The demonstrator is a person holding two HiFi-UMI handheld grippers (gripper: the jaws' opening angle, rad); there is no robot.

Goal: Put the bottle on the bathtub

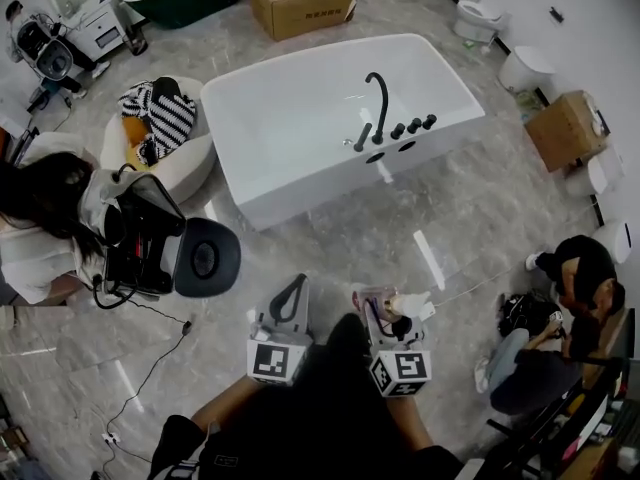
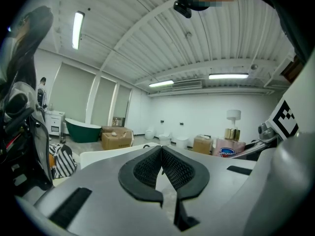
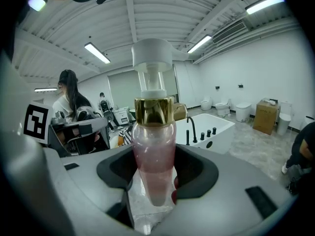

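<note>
A pink pump bottle (image 3: pixel 154 151) with a gold collar and white pump head stands upright between the jaws of my right gripper (image 3: pixel 153 181), which is shut on it. In the head view the right gripper (image 1: pixel 385 318) holds the bottle (image 1: pixel 390 305) low in the frame, well short of the white bathtub (image 1: pixel 300 118). The tub's black faucet (image 1: pixel 377 103) and knobs sit on its near right rim. My left gripper (image 1: pixel 290 303) hangs beside the right one; its jaws (image 2: pixel 161 168) are shut with nothing between them. The bottle (image 2: pixel 230 146) also shows at the right of the left gripper view.
A round black stool (image 1: pixel 207 258) and a chair with camera gear (image 1: pixel 140 238) stand left of me. A cream seat with striped cloth (image 1: pixel 160 118) is by the tub's left end. A person crouches at the right (image 1: pixel 560 308). Cardboard boxes (image 1: pixel 305 0) and toilets (image 1: pixel 478 16) line the far side.
</note>
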